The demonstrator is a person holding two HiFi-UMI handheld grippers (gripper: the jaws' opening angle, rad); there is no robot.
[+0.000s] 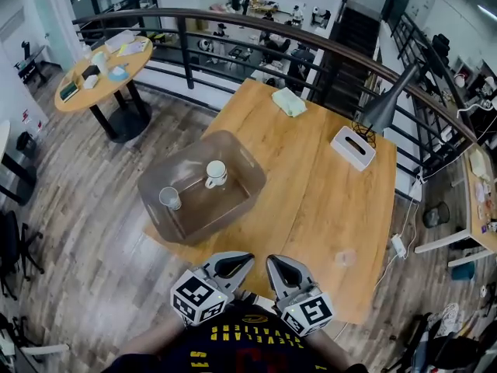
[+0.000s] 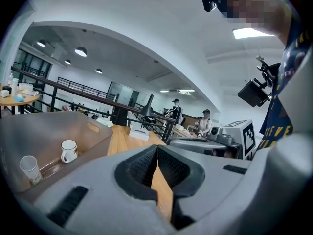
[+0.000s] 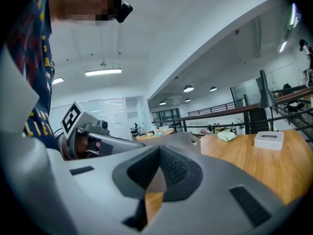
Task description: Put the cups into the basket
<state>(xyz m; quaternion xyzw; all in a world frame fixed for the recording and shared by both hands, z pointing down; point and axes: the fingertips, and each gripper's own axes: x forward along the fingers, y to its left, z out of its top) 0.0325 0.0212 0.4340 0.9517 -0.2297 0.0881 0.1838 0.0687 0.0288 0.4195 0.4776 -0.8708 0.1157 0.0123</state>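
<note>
A translucent grey basket (image 1: 245,179) stands on the left half of the wooden table (image 1: 326,193). Inside it are a white mug (image 1: 216,173) and a clear plastic cup (image 1: 170,199), both upright. A faint clear cup (image 1: 345,257) sits on the table near the front right. My left gripper (image 1: 245,258) and right gripper (image 1: 272,260) are side by side at the table's near edge, close to my body, both shut and empty. The left gripper view shows its shut jaws (image 2: 157,149), with the basket (image 2: 93,133), mug (image 2: 68,151) and cup (image 2: 29,169) off to the left. In the right gripper view, the shut gripper (image 3: 159,150) points across the table.
A white tissue box (image 1: 352,148), a green cloth (image 1: 289,101) and a grey desk lamp (image 1: 384,107) occupy the table's far side. A curved railing (image 1: 256,26) runs behind it. A round table (image 1: 105,68) stands at the far left. People stand in the distance (image 2: 175,109).
</note>
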